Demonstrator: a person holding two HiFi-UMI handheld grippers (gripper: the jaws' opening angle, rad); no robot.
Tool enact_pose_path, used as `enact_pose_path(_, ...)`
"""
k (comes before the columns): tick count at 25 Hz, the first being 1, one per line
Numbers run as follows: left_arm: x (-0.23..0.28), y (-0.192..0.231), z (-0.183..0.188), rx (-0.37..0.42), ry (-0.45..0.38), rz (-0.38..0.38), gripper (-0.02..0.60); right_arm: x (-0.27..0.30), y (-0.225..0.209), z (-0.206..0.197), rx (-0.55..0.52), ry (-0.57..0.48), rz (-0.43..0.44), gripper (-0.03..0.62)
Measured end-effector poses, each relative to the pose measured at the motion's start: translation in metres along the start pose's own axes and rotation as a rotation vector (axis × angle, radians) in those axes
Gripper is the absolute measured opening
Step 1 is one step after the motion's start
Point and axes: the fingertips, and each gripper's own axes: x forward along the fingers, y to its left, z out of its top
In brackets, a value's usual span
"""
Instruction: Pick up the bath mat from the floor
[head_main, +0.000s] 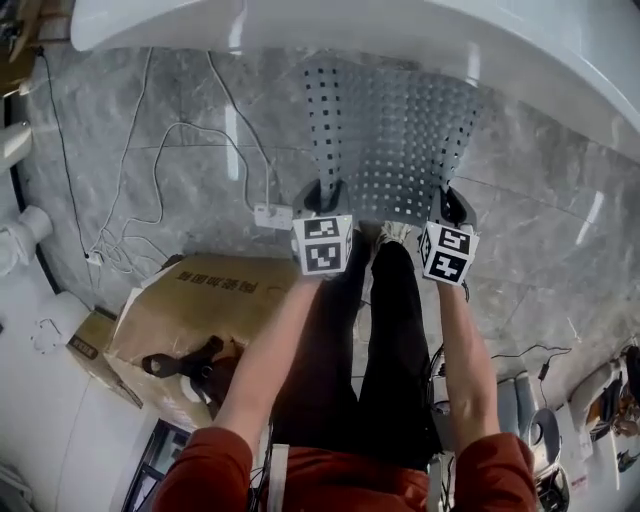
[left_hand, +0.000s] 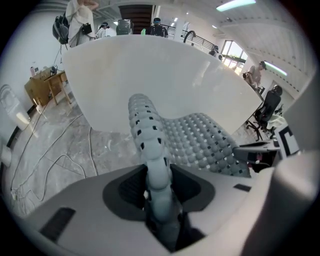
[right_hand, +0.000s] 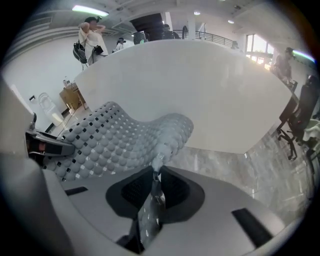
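Head view shows you holding the gray bath mat (head_main: 390, 140) with both grippers. Your left gripper (head_main: 322, 192) pinches the mat's near edge at 11 o'clock. Your right gripper (head_main: 450, 200) pinches it at 1 o'clock. In the left gripper view, the jaws are partly closed and squeeze a thick fold of the mat. In the right gripper view, the jaws are almost together on a thin edge. The mat spreads toward 12 o'clock, up to the white tub (head_main: 400, 30). A brown box (head_main: 190, 300) sits at 8 o'clock.
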Motion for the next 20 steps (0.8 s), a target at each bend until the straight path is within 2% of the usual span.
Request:
enact_pose_path(9,-0.117,-0.004,0.057,0.031,-0.064,-0.006,0.147,-0.123,0.010,0.069,-0.003,-0.084,-0.018,0.060)
enact_pose_path(15,-0.199,-0.008,0.109,0.052,-0.168,-0.004,0.146,-0.204,0.024,0.119,0.016,-0.177,-0.028,0.060)
enact_pose_path(20,-0.263,-0.006,0.147,0.022,-0.244,-0.001,0.146,-0.268,0.027,0.166,0.024,-0.266,-0.053,0.060)
